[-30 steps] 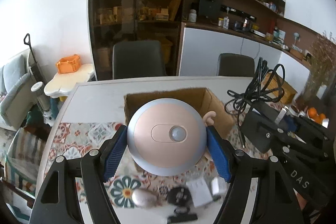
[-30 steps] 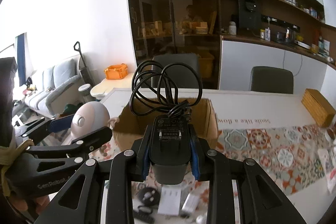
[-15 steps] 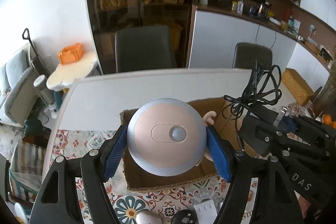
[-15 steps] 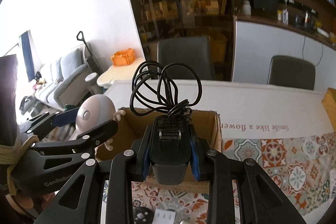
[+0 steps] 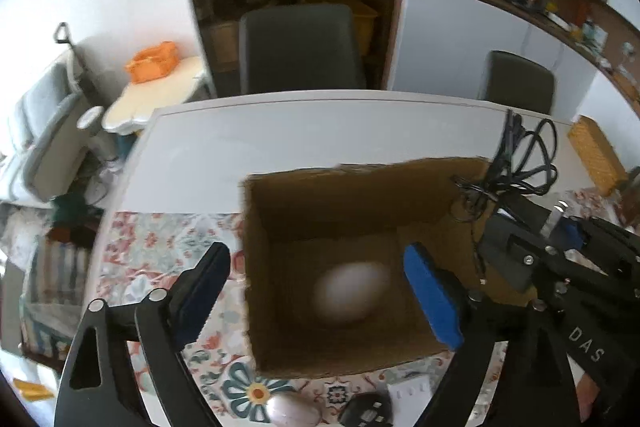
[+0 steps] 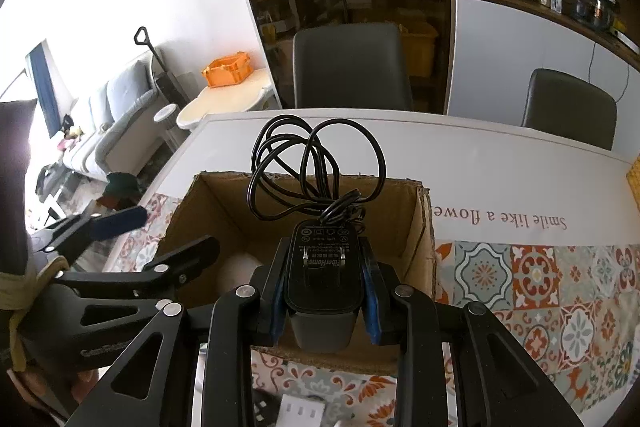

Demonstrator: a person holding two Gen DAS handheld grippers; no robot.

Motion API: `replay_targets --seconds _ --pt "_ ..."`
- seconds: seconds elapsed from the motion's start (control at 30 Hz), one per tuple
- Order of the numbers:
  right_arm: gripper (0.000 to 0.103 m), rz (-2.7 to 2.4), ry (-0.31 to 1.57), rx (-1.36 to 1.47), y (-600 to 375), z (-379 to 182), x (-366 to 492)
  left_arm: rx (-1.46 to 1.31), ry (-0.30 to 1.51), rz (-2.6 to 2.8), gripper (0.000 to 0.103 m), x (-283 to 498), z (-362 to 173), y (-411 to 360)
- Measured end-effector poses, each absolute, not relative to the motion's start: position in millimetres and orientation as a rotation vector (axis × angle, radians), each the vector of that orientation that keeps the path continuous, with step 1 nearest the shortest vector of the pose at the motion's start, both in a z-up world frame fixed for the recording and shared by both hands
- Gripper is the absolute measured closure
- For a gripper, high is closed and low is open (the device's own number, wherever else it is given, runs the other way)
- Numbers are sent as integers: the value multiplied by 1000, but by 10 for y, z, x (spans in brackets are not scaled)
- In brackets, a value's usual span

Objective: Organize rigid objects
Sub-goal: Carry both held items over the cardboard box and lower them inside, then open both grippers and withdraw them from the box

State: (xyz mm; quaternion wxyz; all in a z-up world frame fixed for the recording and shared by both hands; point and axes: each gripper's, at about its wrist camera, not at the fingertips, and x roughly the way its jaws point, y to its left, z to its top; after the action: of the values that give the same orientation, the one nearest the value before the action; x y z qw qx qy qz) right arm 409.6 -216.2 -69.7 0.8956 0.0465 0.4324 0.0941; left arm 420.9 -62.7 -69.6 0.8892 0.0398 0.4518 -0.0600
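An open cardboard box [image 5: 276, 219] [image 6: 404, 211] stands on the table. The round pink device [image 5: 351, 293] lies blurred inside it, also just visible in the right wrist view [image 6: 236, 269]. My left gripper [image 5: 316, 291] is open and empty above the box. My right gripper [image 6: 326, 287] is shut on a black power adapter [image 6: 325, 273] with a coiled cable [image 6: 312, 167], held over the box's near edge. The adapter's cable also shows in the left wrist view [image 5: 524, 163].
Small items lie before the box: a pink oval object [image 5: 290, 409], a black round piece [image 5: 366, 413], a white block [image 5: 410, 391]. Two dark chairs [image 5: 300, 47] [image 6: 568, 107] stand behind the table. A woven box [image 5: 596, 155] sits at right.
My left gripper opened and let go of the round pink device, which dropped into the box. Both grippers moved forward over the box; the right still holds the adapter.
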Motion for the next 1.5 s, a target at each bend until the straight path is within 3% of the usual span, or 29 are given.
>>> replay_targets --seconds 0.13,0.23,0.97,1.5 --pt "71 206 928 92 -2129 -714 4171 92 890 -26 5 4095 -634 -500" --pt "42 165 912 74 -2123 -680 4160 100 860 3 3 3989 -589 -428" --pt "30 30 743 71 -2228 -219 3010 48 741 -30 0 2905 -319 -339" --pt "27 13 734 51 -2232 -494 2326 123 699 -70 0 2246 -592 -414"
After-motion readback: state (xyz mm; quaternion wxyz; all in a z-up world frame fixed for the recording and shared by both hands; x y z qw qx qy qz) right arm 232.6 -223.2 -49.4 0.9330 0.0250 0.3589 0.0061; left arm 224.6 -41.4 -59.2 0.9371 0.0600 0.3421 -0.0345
